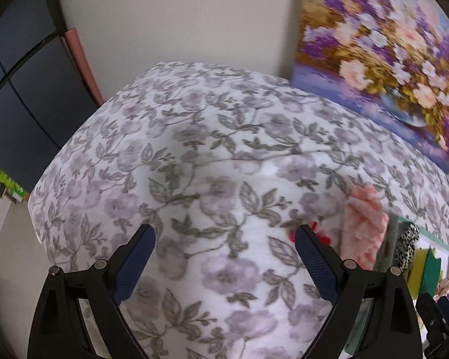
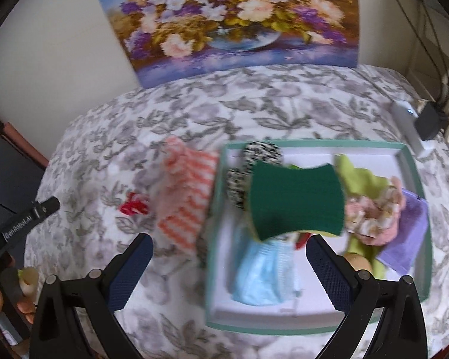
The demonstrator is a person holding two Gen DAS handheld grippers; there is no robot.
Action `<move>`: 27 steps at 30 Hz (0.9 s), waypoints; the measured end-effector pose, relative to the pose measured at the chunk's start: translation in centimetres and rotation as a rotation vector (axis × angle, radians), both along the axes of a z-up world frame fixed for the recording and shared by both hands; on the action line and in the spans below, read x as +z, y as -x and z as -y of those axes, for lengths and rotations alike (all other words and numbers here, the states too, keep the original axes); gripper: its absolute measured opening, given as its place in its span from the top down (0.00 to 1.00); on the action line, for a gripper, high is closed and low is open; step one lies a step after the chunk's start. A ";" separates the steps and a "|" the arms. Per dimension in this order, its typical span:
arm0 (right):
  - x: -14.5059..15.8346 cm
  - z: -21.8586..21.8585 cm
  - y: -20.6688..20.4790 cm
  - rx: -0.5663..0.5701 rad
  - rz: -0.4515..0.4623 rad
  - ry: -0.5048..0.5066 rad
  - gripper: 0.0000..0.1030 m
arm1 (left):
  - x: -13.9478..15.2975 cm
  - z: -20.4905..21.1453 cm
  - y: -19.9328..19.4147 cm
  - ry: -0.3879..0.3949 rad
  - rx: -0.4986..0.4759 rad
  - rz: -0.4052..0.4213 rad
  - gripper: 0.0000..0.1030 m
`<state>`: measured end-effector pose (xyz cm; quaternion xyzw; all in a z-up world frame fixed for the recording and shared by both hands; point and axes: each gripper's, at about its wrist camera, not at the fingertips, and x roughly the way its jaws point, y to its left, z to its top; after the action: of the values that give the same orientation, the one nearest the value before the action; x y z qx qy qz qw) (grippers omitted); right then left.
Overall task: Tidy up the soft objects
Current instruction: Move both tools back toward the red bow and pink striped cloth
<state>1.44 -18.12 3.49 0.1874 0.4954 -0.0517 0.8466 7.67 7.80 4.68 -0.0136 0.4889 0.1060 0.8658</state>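
Note:
A white tray with a teal rim [image 2: 416, 179] lies on the floral bedspread [image 2: 194, 110]. In it are a green-and-yellow sponge [image 2: 296, 203], a black-and-white spotted item [image 2: 254, 164], a light blue face mask [image 2: 263, 275], lime green cloth [image 2: 359, 176], a pink floral item [image 2: 371, 215] and a purple cloth [image 2: 404, 239]. Left of the tray lie an orange-and-white striped cloth [image 2: 188, 194] and a small red item [image 2: 133, 206]. My right gripper [image 2: 229, 248] is open above the tray's near left part. My left gripper [image 1: 224, 233] is open and empty over the bedspread [image 1: 194, 149], with the striped cloth [image 1: 363, 224] to its right.
A flower painting [image 2: 239, 18] leans on the wall behind the bed. A white device [image 2: 407, 125], a black adapter [image 2: 431, 119] and cables sit at the far right. A dark cabinet [image 1: 24, 89] stands left of the bed. The left gripper's body [image 2: 24, 224] shows at the left edge.

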 end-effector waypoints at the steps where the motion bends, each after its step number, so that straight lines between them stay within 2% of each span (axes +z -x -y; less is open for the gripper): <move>1: 0.1 -0.5 -0.3 0.006 0.009 -0.005 0.00 | -0.2 -0.6 0.0 0.006 0.012 0.000 0.08; 6: 0.2 -2.7 -2.0 0.038 0.020 -0.028 0.00 | -0.8 -2.1 0.0 0.015 0.059 -0.009 0.08; 11: -0.3 -4.6 -3.4 0.069 0.018 -0.040 0.00 | -1.0 -2.3 -0.1 0.030 0.064 -0.002 0.08; 17: -1.1 -5.5 -4.7 0.082 0.010 -0.029 0.00 | -2.0 -1.2 -0.7 0.047 0.047 -0.018 0.08; 23: -2.3 -5.9 -5.7 0.099 -0.013 -0.034 0.00 | -3.1 0.5 -1.6 0.032 0.029 -0.036 0.08; 27: -3.1 -6.2 -6.2 0.116 -0.028 -0.042 0.00 | -4.1 0.9 -2.2 0.063 0.029 -0.063 0.08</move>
<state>7.67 -11.93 0.37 0.1753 0.5181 0.0051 0.8372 9.85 6.88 0.62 -0.0447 0.5187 0.1031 0.8476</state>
